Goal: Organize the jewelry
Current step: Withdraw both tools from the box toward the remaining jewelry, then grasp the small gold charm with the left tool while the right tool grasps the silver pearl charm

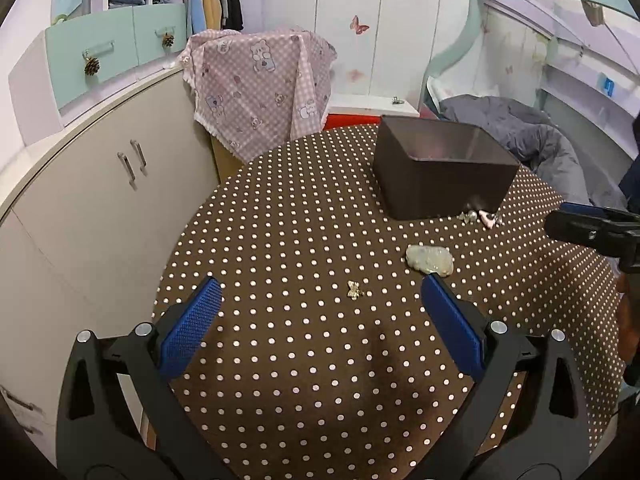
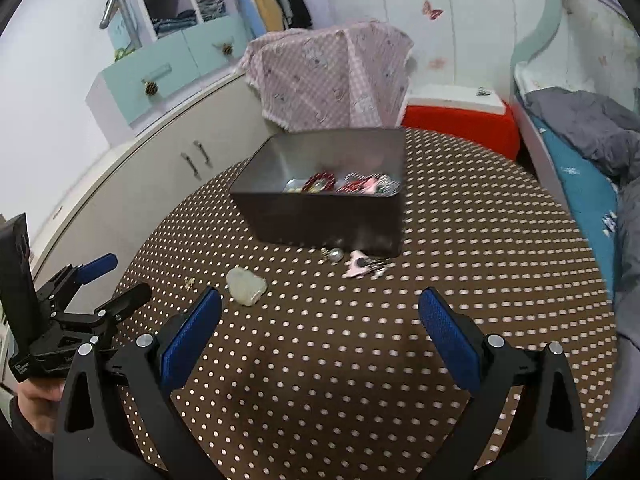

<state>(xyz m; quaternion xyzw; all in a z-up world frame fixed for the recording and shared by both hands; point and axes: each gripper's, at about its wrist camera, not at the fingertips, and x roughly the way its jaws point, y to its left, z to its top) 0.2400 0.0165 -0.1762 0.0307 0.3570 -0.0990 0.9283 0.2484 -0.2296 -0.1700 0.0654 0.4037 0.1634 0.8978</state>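
Even indoor light, heavy fisheye bending.
We see dark vignetted corners (both views), soft shadows, slight blur at the right-wrist edges.

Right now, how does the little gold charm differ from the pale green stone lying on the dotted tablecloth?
The gold charm is much smaller than the pale green stone. The charm is shiny yellow metal with a lobed outline; the stone is milky, translucent and rounded. The charm lies farther from the dark box than the stone does. Both lie loose on the tablecloth, outside the box, gripped by neither pair of tongs.
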